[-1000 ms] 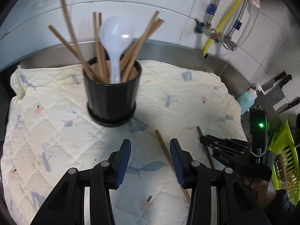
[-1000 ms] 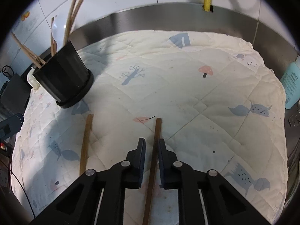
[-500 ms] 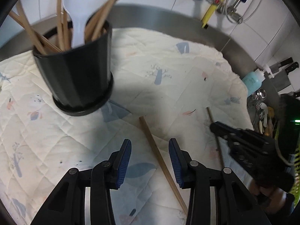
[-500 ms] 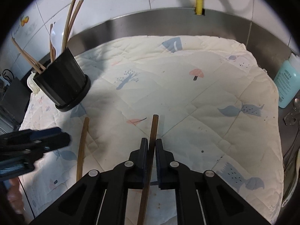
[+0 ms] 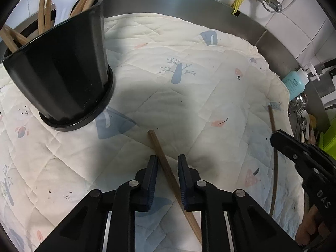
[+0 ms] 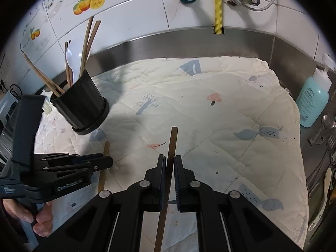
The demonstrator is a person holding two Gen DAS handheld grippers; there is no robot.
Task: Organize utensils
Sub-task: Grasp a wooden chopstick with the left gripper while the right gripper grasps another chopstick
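Note:
A light wooden chopstick lies on the quilted cloth. My left gripper straddles it, jaws closing, with a thin gap still on each side of the stick. My right gripper is shut on a darker chopstick, whose far end sticks out ahead of the fingers just above the cloth. A black holder with several chopsticks and a white spoon stands at the back left. The right wrist view shows the holder, the left gripper and the light chopstick.
A steel rim and tiled wall bound the cloth at the back. A blue pump bottle stands at the right edge, with metal utensils beside it. A green basket sits far right. A hand holds the left gripper.
My left gripper came down and forward over the light chopstick, and its jaws narrowed around it. My right gripper closed fully on the dark chopstick and rose a little.

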